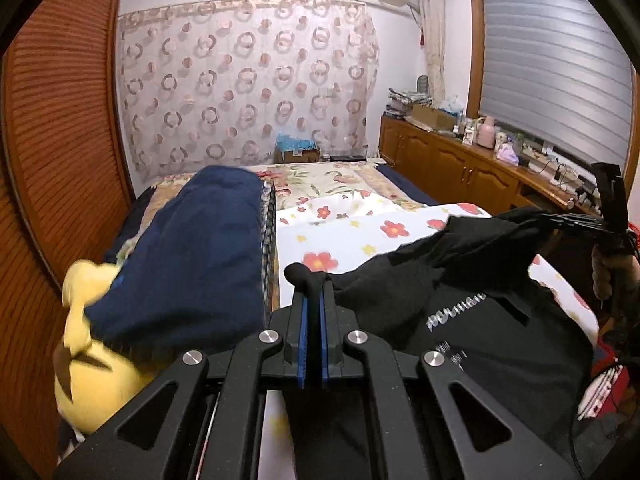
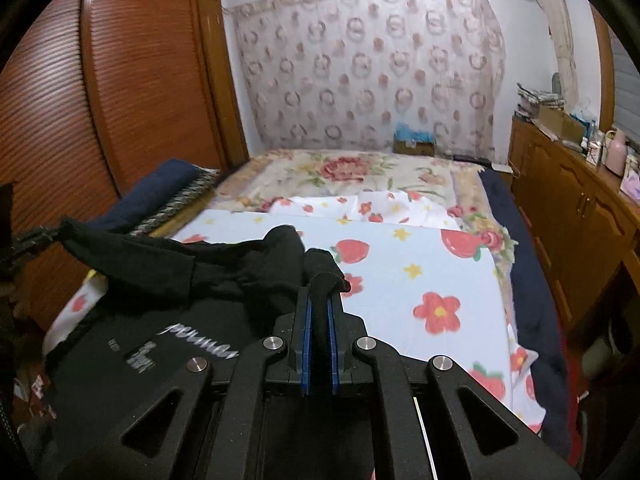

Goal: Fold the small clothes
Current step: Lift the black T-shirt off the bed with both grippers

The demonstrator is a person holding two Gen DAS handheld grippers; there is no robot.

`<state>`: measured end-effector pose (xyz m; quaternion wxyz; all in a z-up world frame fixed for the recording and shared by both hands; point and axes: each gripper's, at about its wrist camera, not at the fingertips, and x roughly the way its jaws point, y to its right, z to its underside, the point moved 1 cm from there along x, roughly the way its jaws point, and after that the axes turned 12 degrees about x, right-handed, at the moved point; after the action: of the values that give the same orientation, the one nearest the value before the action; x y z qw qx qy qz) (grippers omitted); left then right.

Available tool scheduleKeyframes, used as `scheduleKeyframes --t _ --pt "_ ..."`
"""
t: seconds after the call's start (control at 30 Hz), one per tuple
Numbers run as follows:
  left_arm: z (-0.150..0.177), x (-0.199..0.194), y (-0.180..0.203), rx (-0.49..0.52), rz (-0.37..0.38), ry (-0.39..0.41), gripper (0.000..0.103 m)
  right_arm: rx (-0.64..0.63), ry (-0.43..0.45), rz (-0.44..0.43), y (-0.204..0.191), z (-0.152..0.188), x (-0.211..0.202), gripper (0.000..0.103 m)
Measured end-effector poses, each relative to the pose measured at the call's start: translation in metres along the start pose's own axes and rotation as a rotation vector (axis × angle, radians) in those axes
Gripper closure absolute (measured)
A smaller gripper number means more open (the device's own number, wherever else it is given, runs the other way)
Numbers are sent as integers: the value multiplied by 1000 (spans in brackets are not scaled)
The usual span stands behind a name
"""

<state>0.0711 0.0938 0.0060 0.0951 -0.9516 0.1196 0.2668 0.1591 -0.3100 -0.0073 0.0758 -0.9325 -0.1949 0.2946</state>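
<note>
A small black garment point(image 1: 480, 320) with white lettering lies over the near end of a white sheet with red flowers point(image 1: 340, 236). My left gripper point(image 1: 315, 284) is shut on a bunched edge of that garment. The right gripper point(image 1: 576, 226) appears far right in the left wrist view, holding another end lifted. In the right wrist view my right gripper point(image 2: 320, 288) is shut on a fold of the black garment point(image 2: 160, 320). Its stretched strip runs off to the left gripper point(image 2: 28, 236) at the left edge.
A folded navy blanket point(image 1: 192, 248) and a yellow plush toy point(image 1: 88, 340) lie left of the sheet. A louvred wooden wardrobe point(image 2: 120, 80) stands on the left. A wooden cabinet point(image 2: 572, 208) with clutter runs along the right of the bed. A cardboard box point(image 1: 298, 154) sits beyond the bed.
</note>
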Motion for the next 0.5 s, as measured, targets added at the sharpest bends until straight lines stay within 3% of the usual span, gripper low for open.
scheduleKeyframes --t 0.2,0.33,0.5 --pt "32 -37 2 -38 0 19 97 17 13 -11 12 35 -44 96" --pt "49 -46 1 -55 -2 -13 97 -12 -27 31 9 54 -60 96" --pt "60 -65 5 -53 -6 -19 97 8 -50 42 6 51 -85 96"
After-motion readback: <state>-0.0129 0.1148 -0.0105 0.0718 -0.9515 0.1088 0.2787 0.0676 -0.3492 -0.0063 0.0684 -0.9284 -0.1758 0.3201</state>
